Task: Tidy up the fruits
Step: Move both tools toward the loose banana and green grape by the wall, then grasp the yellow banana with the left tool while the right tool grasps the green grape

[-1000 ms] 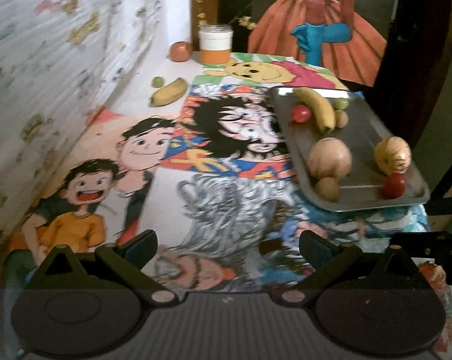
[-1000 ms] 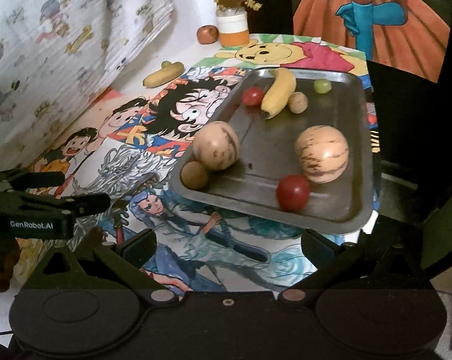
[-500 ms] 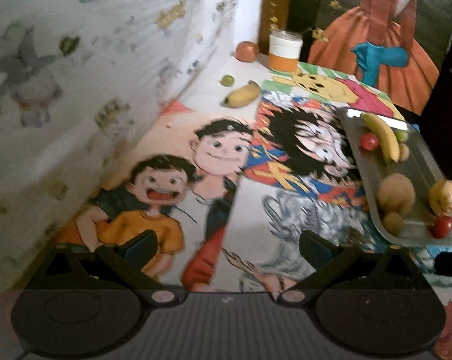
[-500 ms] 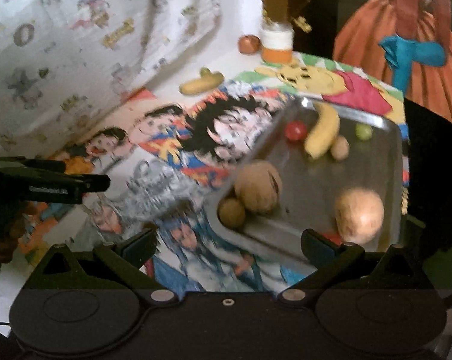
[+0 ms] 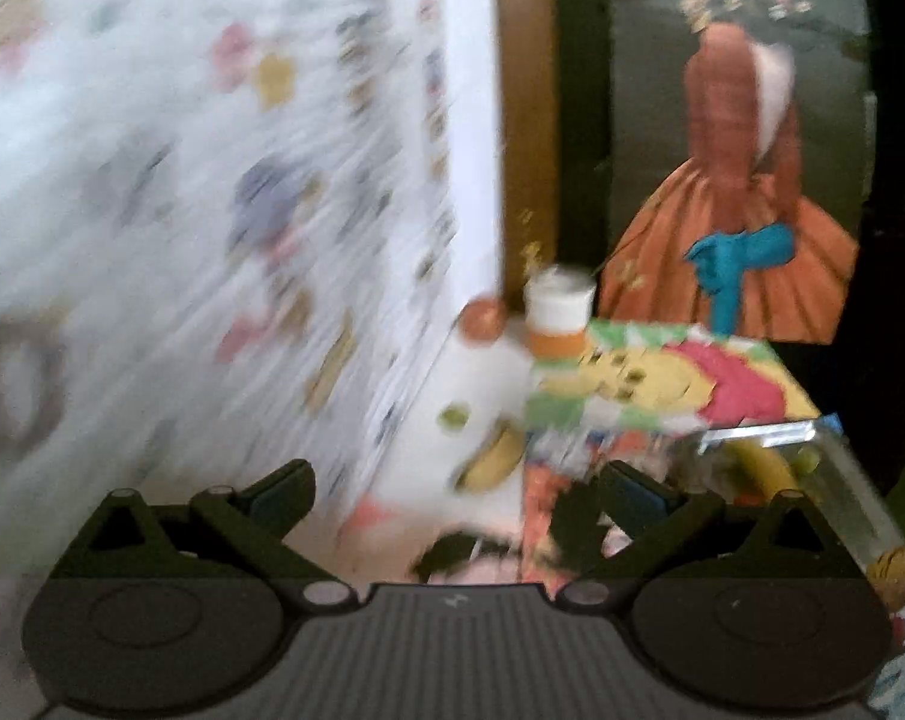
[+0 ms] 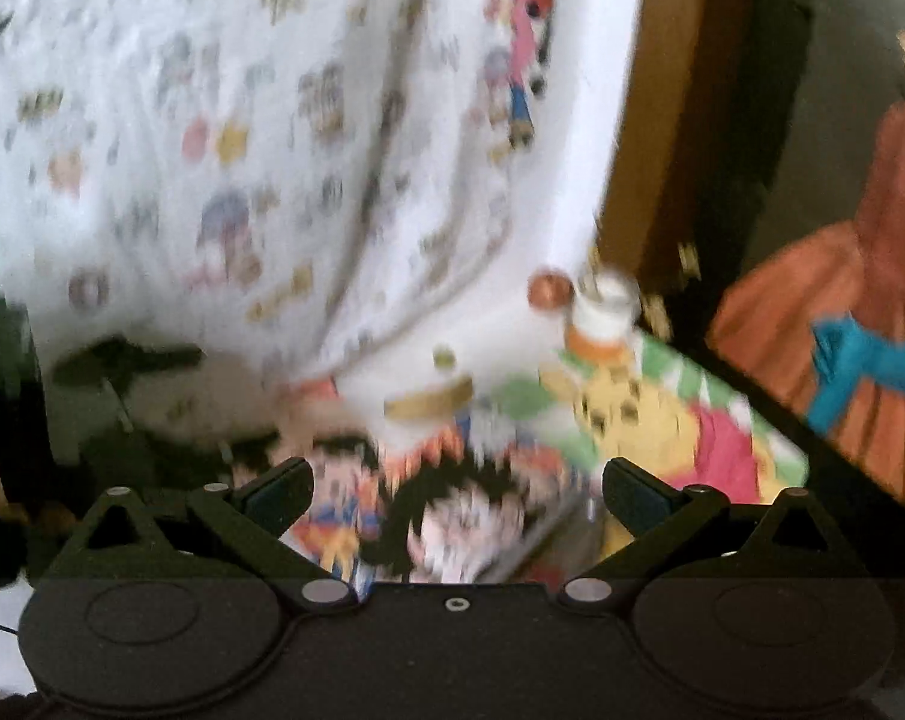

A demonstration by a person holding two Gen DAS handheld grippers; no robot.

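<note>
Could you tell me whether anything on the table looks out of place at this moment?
Yes. Three fruits lie loose on the table by the patterned curtain rather than on the metal tray: a banana, a small green fruit and a reddish round fruit beside the orange-and-white jar. Both views are motion-blurred; nothing looks spilled.

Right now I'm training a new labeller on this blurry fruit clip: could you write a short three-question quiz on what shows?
1. True or false: the left gripper holds a banana.
2. Which lies nearest the loose banana off the tray? A) green grape B) jar C) red fruit
3. Fill in: the right gripper's jaws stand ____.

Key: 1 false, it is open and empty; 2 A; 3 open.
</note>
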